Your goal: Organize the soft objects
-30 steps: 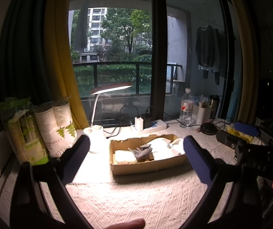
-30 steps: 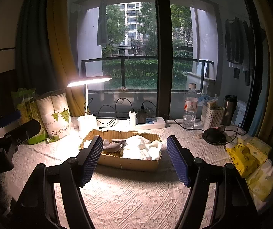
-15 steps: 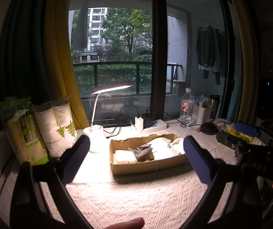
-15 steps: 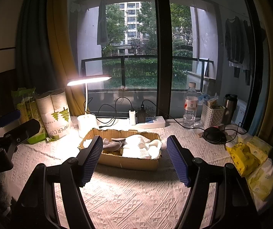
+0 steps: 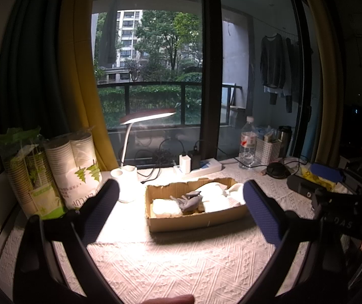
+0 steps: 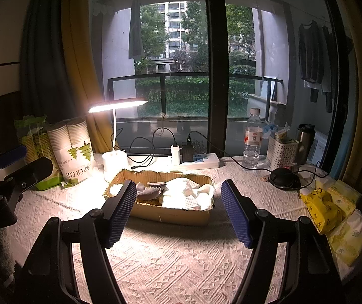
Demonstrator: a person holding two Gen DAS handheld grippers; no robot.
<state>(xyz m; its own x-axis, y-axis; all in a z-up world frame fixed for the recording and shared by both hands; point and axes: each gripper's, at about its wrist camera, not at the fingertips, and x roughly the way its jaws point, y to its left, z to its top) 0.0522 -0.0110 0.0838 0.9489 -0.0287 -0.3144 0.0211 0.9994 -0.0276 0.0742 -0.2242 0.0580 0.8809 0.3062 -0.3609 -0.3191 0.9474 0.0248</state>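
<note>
**Both tongs spread, soft stuff sitting in box**

I'm holding the left gripper [image 5: 181,200] and right gripper [image 6: 178,210] above the tablecloth [image 6: 181,266], both w/ jaws wide apart, nothing in them. White folded cloths [image 6: 183,193] and a grey soft item [image 6: 150,192] are lying inside the cardboard box [image 6: 170,214], under the lamp [image 6: 117,105]. Fits either sorted already or waiting to be re-sorted; can't tell. If I'm picking: pinching fabric mid-fold, lifting straight, avoiding the box wall.
</note>
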